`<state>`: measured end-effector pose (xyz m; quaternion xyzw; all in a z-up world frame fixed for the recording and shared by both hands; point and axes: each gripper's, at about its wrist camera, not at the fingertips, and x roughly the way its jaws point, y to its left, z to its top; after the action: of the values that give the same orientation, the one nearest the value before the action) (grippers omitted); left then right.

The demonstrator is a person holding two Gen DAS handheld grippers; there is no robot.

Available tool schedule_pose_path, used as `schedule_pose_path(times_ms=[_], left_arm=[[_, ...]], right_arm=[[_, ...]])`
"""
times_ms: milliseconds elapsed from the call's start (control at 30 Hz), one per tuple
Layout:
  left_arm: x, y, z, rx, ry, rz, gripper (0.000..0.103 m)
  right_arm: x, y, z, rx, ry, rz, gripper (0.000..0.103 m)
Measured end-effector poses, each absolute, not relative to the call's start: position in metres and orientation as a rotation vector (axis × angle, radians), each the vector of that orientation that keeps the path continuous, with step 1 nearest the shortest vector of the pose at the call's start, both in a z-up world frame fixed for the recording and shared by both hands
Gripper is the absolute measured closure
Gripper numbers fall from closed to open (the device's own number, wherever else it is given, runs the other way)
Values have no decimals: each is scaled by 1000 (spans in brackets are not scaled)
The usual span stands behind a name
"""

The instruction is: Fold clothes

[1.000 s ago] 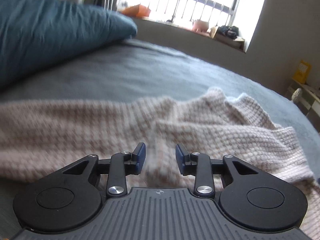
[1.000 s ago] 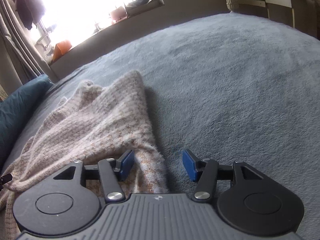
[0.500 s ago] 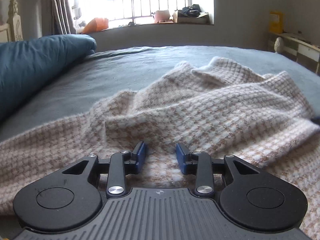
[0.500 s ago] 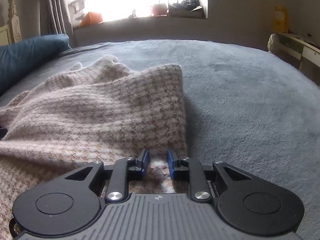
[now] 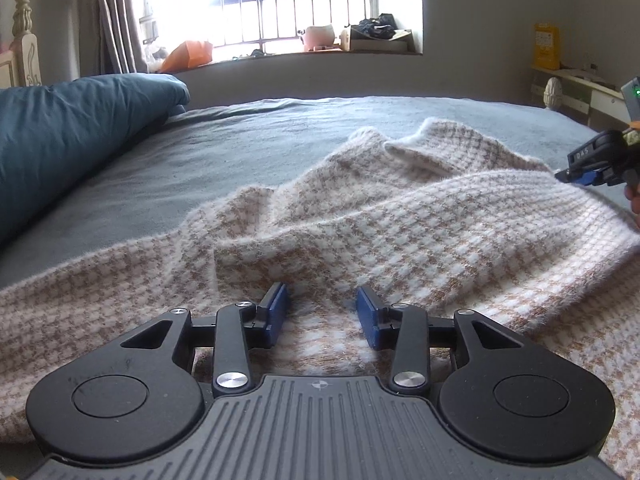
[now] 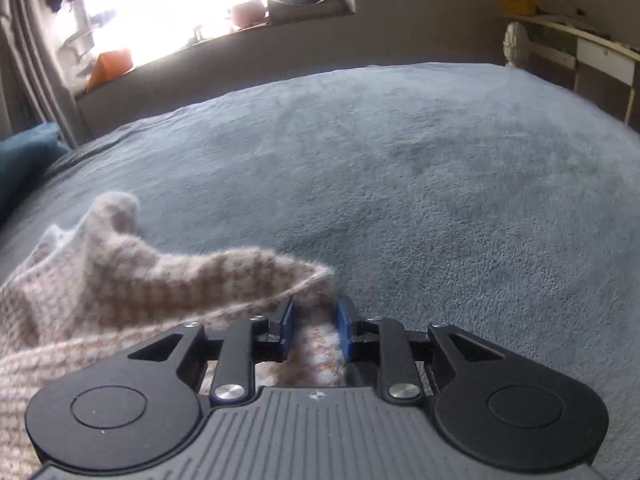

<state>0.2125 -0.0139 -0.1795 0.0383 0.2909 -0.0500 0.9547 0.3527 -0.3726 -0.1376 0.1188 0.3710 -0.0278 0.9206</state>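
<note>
Two grippers at one houndstooth sweater [image 5: 400, 236] rumpled on grey bedspread [image 6: 400, 168]. Left gripper [image 5: 322, 316] spreading, fabric between untouched pads. Right gripper [image 6: 314, 330] apparently pinching sweater edge, jaws easing apart.

Black left gripper [image 5: 322, 316], blue jaws, silver screws, ribbed grey body

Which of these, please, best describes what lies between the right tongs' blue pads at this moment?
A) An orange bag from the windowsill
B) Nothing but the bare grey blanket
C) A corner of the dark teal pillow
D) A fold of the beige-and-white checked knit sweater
D: in the right wrist view the right tongs have a bunched edge of the beige-and-white checked knit sweater between their blue pads, above the grey blanket.
</note>
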Motion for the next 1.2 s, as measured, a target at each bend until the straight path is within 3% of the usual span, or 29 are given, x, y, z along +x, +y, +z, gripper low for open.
schedule_pose_path(times_ms=[300, 667, 867, 1033, 1200], left_arm=[[214, -8, -178, 71, 610, -139, 63], [211, 0, -177, -16, 591, -138, 62], [196, 28, -158, -256, 630, -82, 61], [175, 55, -144, -377, 632, -48, 61], [146, 97, -144, -494, 659, 26, 58]], right_arm=[[289, -390, -93, 440, 729, 79, 76], [247, -292, -123, 158, 915, 177, 77], [251, -248, -69, 90, 995, 204, 76], [245, -179, -57, 49, 979, 345, 76], [231, -130, -90, 90, 941, 411, 76]])
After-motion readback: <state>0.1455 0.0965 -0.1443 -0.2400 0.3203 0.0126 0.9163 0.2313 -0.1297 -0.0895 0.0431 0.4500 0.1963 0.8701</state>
